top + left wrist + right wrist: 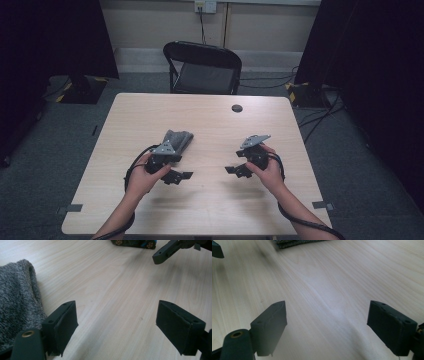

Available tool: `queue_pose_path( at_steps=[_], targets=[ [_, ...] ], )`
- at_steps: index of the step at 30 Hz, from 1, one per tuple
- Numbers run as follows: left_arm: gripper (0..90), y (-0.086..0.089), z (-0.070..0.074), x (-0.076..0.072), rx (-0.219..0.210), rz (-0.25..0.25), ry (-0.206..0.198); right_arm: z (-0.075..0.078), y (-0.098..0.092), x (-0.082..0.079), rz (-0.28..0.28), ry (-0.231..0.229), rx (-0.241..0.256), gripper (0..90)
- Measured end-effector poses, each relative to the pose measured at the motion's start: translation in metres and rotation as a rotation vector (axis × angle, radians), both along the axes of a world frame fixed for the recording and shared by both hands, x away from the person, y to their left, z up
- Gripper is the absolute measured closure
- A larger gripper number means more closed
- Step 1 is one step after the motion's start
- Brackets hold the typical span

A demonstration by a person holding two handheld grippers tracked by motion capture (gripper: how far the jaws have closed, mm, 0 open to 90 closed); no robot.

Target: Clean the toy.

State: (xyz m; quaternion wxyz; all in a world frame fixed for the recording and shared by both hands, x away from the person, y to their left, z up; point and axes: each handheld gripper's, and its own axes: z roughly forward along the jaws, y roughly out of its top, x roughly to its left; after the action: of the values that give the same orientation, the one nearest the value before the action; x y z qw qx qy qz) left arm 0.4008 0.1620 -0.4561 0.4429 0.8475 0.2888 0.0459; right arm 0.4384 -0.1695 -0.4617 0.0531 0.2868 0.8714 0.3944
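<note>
Both claws gape over bare table (210, 210).

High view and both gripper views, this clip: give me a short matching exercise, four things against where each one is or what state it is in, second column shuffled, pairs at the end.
Things:
1. grey knitted cloth
2. folding chair
3. left gripper
4. small dark disc

Places or states:
A. on the floor beyond the table's far edge
B. jaws wide apart over bare wood, nothing between them
C. on the tabletop near its far edge, right of centre
D. lying on the table just past the left hand

Pairs: 1-D, 2-A, 3-B, 4-C
</note>
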Motion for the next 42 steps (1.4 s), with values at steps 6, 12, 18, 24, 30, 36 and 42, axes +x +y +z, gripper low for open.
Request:
queue_pose_path(
  at_steps=[6, 12, 18, 24, 30, 36, 42],
  targets=[
    [17.0, -0.001, -0.004, -0.005, 0.012, -0.019, 0.007, -0.004, 0.002, -0.007, 0.015, -0.004, 0.002, 15.4],
    [17.1, -0.003, -0.007, -0.009, 0.011, -0.039, 0.004, -0.007, 0.002, -0.012, 0.025, 0.0, 0.01, 15.4],
    [17.1, -0.003, -0.011, -0.013, 0.019, -0.058, 0.015, -0.01, -0.001, -0.017, 0.031, 0.0, 0.002, 15.4],
    [17.2, -0.003, -0.014, -0.016, 0.027, -0.063, 0.014, -0.012, -0.001, -0.021, 0.039, 0.003, 0.003, 15.4],
    [17.5, -0.002, -0.019, -0.021, 0.031, -0.074, 0.017, -0.015, -0.002, -0.027, 0.047, 0.003, -0.006, 15.3],
    [17.6, -0.002, -0.021, -0.025, 0.036, -0.095, 0.006, -0.019, -0.003, -0.032, 0.053, 0.003, -0.015, 15.3],
    [17.5, -0.002, -0.02, -0.028, 0.029, -0.107, 0.0, -0.021, -0.004, -0.035, 0.067, 0.009, -0.024, 15.2]
  ],
)
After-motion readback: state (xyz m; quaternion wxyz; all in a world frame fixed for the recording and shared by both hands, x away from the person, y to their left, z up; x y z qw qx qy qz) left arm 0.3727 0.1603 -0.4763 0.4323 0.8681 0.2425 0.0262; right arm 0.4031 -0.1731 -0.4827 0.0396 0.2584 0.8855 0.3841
